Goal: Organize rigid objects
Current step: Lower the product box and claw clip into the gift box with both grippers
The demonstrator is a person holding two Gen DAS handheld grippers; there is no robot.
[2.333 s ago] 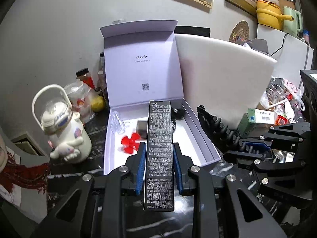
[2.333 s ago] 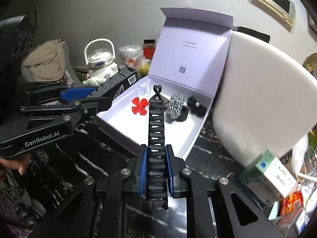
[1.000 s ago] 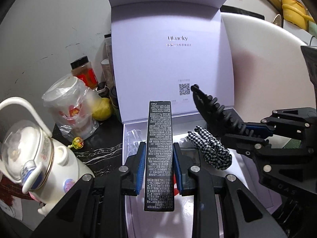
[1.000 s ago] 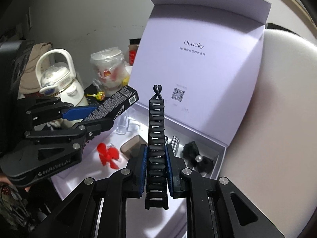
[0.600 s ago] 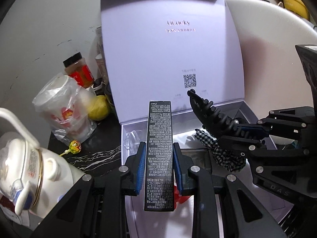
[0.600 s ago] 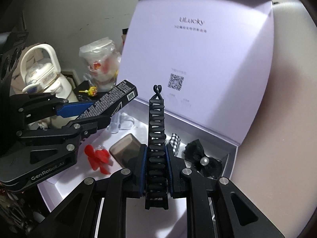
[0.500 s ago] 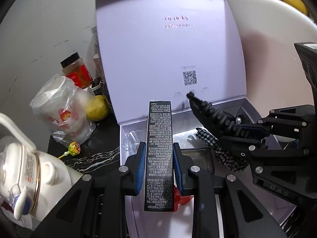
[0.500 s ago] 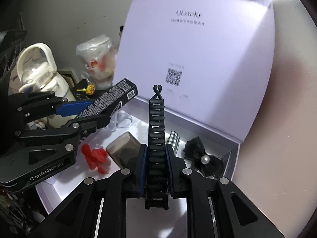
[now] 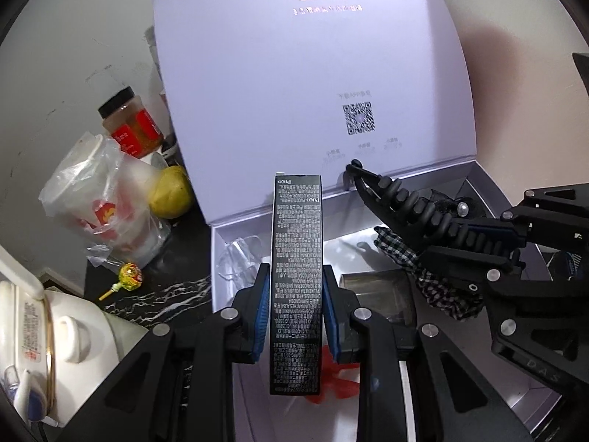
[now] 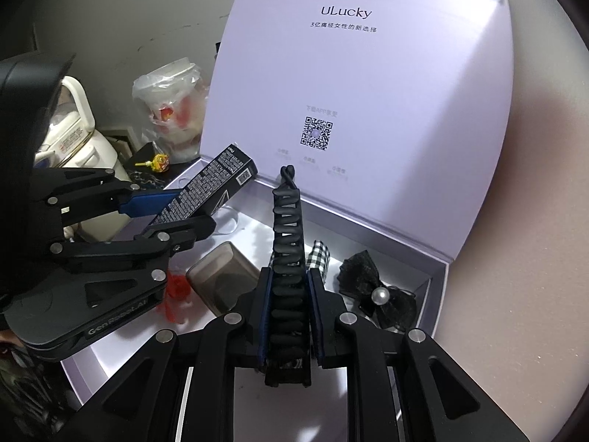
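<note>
My left gripper (image 9: 296,309) is shut on a long black printed carton (image 9: 296,258), held upright over the left part of an open lilac gift box (image 9: 235,221). My right gripper (image 10: 289,316) is shut on a long black ribbed hair clip (image 10: 289,243), above the box's middle. The right gripper with its clip (image 9: 416,202) also shows at the right of the left wrist view; the left gripper with its carton (image 10: 210,191) shows at the left of the right wrist view. Inside the box lie a red flower-shaped piece (image 10: 176,291), a smoky translucent case (image 10: 221,276), a checked scrunchie (image 9: 438,287), a black bow with a pearl (image 10: 379,294) and a clear piece (image 9: 235,258).
The box's raised lid (image 10: 349,92) stands right behind both held things. Left of the box are a bagged cup (image 9: 99,199), a yellow fruit (image 9: 171,191), a red-labelled jar (image 9: 130,125), a lollipop (image 9: 127,274) and a white kettle-shaped bottle (image 9: 44,339). A white chair back (image 10: 533,202) is at the right.
Both grippers have moved forward and down over the box, so the lid and the box's contents look larger. Their grips on the carton and the clip have not changed.
</note>
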